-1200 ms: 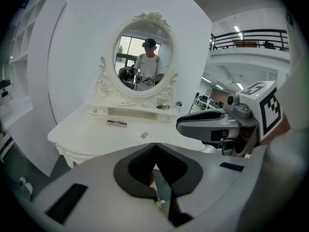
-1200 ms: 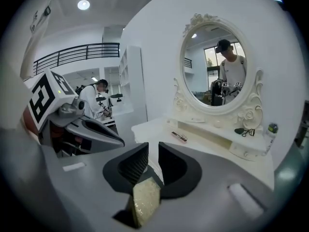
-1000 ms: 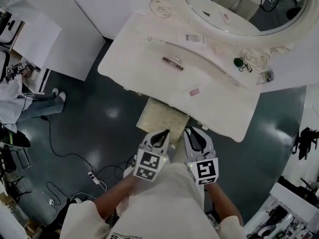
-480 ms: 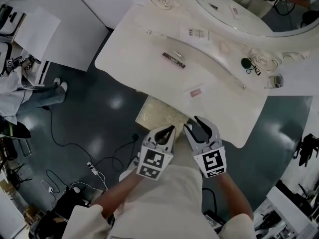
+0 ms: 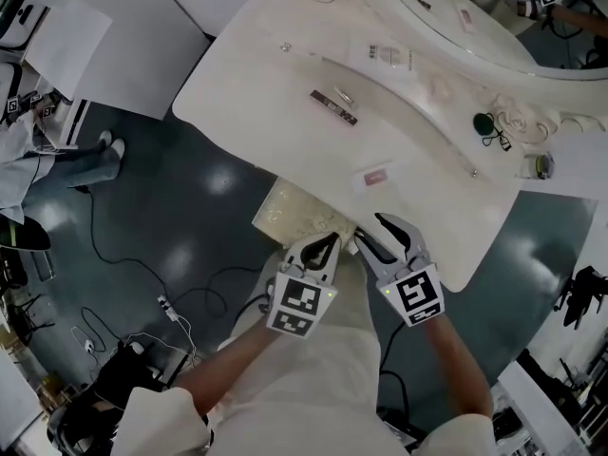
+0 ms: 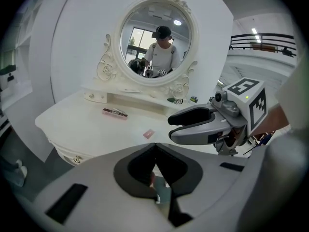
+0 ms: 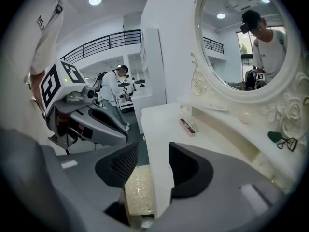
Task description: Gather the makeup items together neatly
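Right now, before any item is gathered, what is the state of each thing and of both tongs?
left tongs: shut, nothing held.
right tongs: open, have just been opening, empty.
dark makeup case: lying flat on the table, alone.
pink item: lying flat, nearer the front edge.
eyelash curler: lying on the raised shelf.
stool: partly tucked under the table.

No legible text, number or brand found.
Square black-and-white code markers stand on the cubes of the left gripper (image 5: 329, 241) and the right gripper (image 5: 369, 228), bearing no letters or figures; dark print on the shirt (image 7: 48, 13) is too distorted to read.
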{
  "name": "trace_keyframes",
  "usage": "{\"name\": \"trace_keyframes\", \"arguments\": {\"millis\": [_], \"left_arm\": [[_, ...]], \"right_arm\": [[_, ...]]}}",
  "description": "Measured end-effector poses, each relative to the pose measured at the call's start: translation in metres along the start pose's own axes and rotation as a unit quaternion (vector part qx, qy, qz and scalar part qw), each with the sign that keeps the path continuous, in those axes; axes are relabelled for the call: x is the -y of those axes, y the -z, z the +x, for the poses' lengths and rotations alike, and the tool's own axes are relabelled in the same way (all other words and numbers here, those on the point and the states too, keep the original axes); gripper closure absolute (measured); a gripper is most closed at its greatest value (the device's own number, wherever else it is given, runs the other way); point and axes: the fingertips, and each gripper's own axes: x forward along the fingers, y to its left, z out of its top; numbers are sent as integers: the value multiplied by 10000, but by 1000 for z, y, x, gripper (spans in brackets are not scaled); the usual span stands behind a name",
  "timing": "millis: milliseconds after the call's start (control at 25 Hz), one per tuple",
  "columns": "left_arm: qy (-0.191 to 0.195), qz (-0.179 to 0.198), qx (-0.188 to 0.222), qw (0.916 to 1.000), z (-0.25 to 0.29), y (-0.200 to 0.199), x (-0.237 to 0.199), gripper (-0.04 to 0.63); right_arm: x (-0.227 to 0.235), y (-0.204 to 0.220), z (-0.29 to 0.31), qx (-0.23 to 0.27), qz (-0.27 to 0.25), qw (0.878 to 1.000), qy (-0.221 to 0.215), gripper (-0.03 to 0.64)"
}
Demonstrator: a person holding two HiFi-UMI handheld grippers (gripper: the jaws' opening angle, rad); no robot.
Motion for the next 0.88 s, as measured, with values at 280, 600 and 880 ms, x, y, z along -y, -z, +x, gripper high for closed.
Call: {"name": "trace_keyframes", "arguments": {"millis": [280, 600, 880], "left_arm": [[-147, -216, 33, 9997, 19, 3, -6, 586], [-252, -396, -97, 9989, 42, 18, -10, 586], [-342, -518, -66, 9981, 52, 17, -17, 586]], "right_arm": [[29, 16, 15, -318, -505, 9982, 8, 429], [49, 34, 36, -644, -701, 9954, -138, 426], [64, 49, 53, -1051, -1162, 9863, -517, 391]]}}
